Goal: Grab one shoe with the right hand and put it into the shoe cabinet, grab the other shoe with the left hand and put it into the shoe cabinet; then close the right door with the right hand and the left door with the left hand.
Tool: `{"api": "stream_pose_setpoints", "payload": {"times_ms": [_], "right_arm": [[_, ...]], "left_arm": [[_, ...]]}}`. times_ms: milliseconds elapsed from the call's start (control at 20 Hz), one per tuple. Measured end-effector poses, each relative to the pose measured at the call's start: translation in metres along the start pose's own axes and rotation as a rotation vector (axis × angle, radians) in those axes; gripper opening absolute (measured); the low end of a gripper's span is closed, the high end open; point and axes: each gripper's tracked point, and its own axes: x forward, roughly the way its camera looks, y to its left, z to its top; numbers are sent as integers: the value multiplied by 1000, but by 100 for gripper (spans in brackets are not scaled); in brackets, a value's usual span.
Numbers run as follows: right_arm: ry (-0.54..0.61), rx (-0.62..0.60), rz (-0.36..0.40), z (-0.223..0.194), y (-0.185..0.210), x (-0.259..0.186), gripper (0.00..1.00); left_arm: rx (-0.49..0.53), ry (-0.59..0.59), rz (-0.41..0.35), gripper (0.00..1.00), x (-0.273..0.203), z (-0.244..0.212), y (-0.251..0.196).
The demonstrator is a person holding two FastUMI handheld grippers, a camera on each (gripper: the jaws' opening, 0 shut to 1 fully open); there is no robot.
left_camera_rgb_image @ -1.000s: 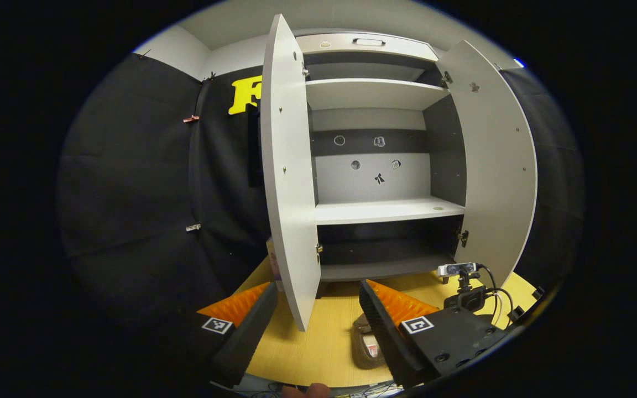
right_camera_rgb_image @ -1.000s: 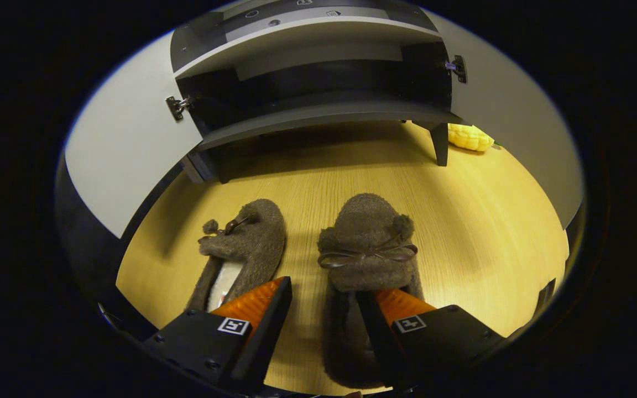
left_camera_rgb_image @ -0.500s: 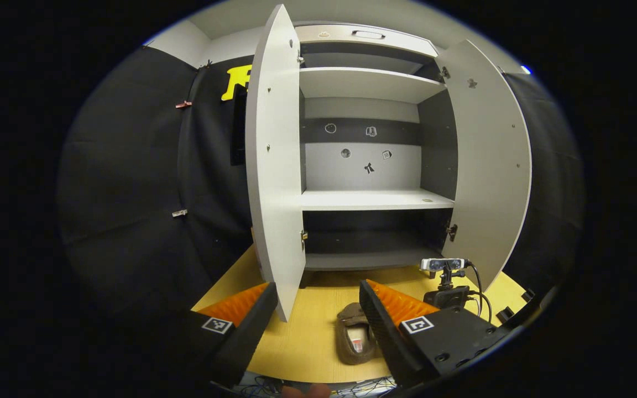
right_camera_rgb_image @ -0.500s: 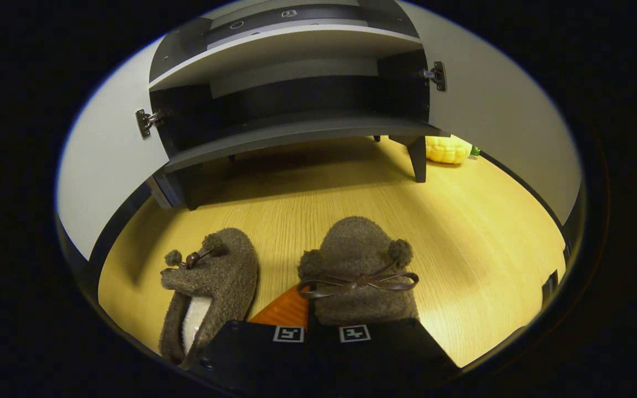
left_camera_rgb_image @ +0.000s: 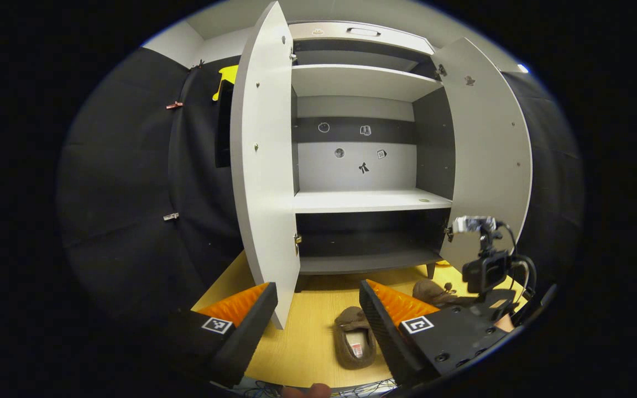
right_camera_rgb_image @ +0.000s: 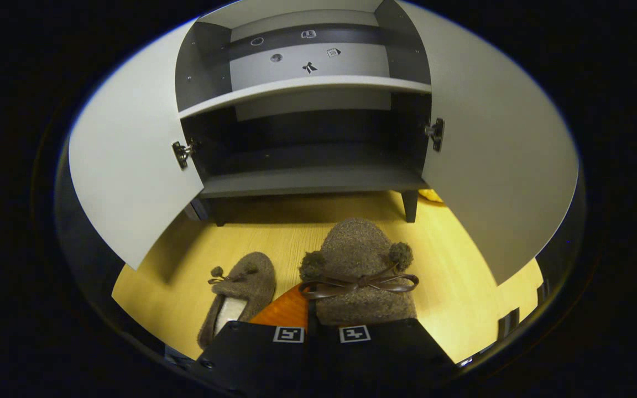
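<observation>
**One slipper lifted, one still on the floor**

Two fuzzy brown slippers with thin bows. The right gripper [right_camera_rgb_image: 310, 323] has its fingers closed tight on the heel end of the right slipper [right_camera_rgb_image: 360, 276], toe toward the cabinet [right_camera_rgb_image: 307, 83]. The left slipper [right_camera_rgb_image: 238, 296] lies on the wooden floor [right_camera_rgb_image: 462, 298], near the left door's [right_camera_rgb_image: 128, 182] lower corner. The left gripper [left_camera_rgb_image: 318, 301] hangs wide open, holding nothing. Judged next — carry the slipper level onto the dark bottom shelf [right_camera_rgb_image: 310, 179], between both open doors, clearing the front edge. The pile is soft and yielding — a firm pinch helps against sagging. Panels are smooth, flat laminate.
</observation>
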Motion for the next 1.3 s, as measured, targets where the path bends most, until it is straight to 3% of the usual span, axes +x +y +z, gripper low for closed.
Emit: {"api": "stream_pose_setpoints", "payload": {"times_ms": [300, 600, 900, 950, 1000, 1300], "right_arm": [[-104, 11, 19, 124, -2, -38, 8], [-211, -36, 1, 251, -7, -34, 8], [-293, -66, -8, 341, -5, 18, 8], [-292, -64, -6, 351, -3, 29, 4], [-294, -56, 3, 360, -1, 39, 8], [-239, 8, 12, 394, 0, 110, 8]], "left_arm": [[0, -1, -20, 95, 7, 0, -10], [6, -3, -28, 95, 14, 2, -18], [20, -12, -15, 95, 19, 6, -17], [17, -13, -12, 95, 19, 6, -17], [14, -14, -5, 95, 19, 7, -15], [-8, -9, 40, 95, 25, 11, -9]]}}
